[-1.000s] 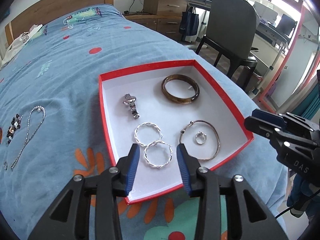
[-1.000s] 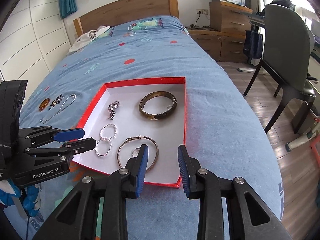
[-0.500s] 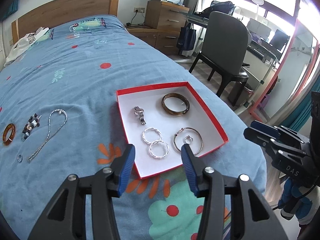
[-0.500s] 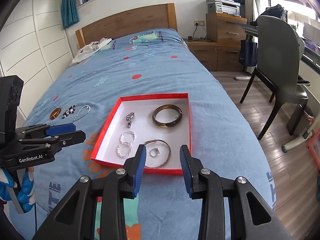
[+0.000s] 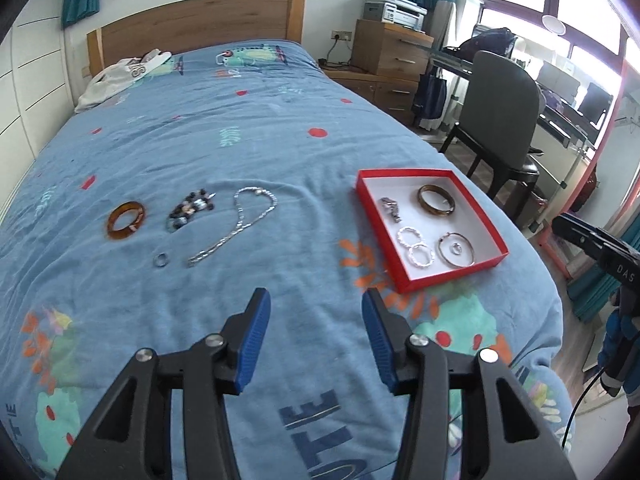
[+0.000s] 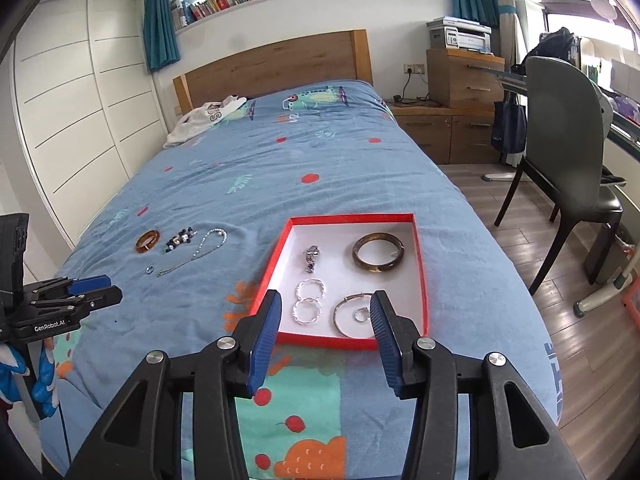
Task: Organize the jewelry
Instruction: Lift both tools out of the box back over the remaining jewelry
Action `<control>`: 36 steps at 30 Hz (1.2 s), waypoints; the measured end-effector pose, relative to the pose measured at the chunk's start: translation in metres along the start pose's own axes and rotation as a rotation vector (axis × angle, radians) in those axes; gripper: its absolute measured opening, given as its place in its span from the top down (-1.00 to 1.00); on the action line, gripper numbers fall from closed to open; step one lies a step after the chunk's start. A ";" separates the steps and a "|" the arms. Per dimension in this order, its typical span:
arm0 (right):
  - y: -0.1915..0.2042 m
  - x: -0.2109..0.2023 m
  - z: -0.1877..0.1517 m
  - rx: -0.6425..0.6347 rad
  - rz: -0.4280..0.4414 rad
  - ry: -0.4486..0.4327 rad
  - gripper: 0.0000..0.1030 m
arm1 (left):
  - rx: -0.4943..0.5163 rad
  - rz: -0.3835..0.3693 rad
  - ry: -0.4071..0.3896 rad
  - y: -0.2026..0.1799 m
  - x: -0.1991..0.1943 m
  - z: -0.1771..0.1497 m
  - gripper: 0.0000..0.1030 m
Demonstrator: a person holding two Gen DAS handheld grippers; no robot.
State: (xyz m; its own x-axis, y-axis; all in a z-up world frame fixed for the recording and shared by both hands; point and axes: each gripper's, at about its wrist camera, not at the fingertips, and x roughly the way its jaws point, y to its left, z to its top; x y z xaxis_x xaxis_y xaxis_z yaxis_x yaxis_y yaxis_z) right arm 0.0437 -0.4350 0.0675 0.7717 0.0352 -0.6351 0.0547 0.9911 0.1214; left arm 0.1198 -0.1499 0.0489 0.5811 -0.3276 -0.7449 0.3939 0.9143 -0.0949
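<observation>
From the left wrist view, your left gripper (image 5: pixel 316 312) has pulled back from the red box (image 5: pixel 378 236) and now hangs above bare bedspread (image 5: pixel 260 152), its fingers (image 5: pixel 256 336) released, a touch wider than a moment ago, with nothing between them. Ahead and to the left, four pieces still lie loose on the bed: the amber bangle (image 5: pixel 126 220), the dark bead bracelet (image 5: pixel 190 212), the silver chain (image 5: pixel 240 228) and, nearest you, the small ring (image 5: pixel 161 260). The box sits well apart to the right and already holds several pieces. You look to be between pieces: one drop done, the next pick not yet begun. The right gripper (image 5: pixel 588 240) shows at the far right edge of this view.

From the right wrist view, your right gripper (image 6: pixel 325 320) hovers over the near end of the red box (image 6: pixel 420 272), its fingers (image 6: pixel 266 332) also released; they have just been spreading, and they hold nothing. Below and beyond them lie the twisted silver hoops (image 6: pixel 308 300), the thin bangle (image 6: pixel 352 316) with a small ring inside it, a silver charm (image 6: pixel 311 258) and the brown bangle (image 6: pixel 378 256). Your left gripper (image 6: pixel 80 296) is at the left edge of this view, on the side of the loose pieces.

Your next move probably falls to the left hand: swing it towards the loose group and come down over one piece. The ring and chain lie flat on soft cloth, so you'll need a low, careful pinch.
</observation>
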 end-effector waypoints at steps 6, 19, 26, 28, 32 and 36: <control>0.040 -0.001 0.008 -0.026 0.051 -0.013 0.09 | -0.090 0.106 -0.025 0.075 -0.034 -0.022 0.11; 0.139 0.076 0.016 -0.120 0.183 0.096 -0.05 | -0.209 0.186 -0.017 0.166 -0.015 -0.038 0.11; 0.168 0.154 0.013 -0.123 0.228 0.204 -0.05 | -0.225 0.147 0.042 0.183 0.052 -0.034 0.11; 0.172 0.176 0.013 -0.118 0.236 0.228 -0.05 | -0.223 0.130 0.048 0.184 0.069 -0.030 0.11; 0.178 0.217 0.015 -0.111 0.246 0.265 -0.05 | -0.216 0.101 0.061 0.186 0.101 -0.018 0.11; 0.183 0.254 0.018 -0.093 0.270 0.293 -0.05 | -0.220 0.078 0.076 0.190 0.131 -0.006 0.11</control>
State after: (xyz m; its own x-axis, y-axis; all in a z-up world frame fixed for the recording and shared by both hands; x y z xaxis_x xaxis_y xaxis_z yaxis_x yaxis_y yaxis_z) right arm 0.2613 -0.2472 -0.0576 0.5363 0.3171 -0.7822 -0.1925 0.9483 0.2524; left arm 0.2663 -0.0172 -0.0711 0.5454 -0.2423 -0.8024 0.1804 0.9688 -0.1700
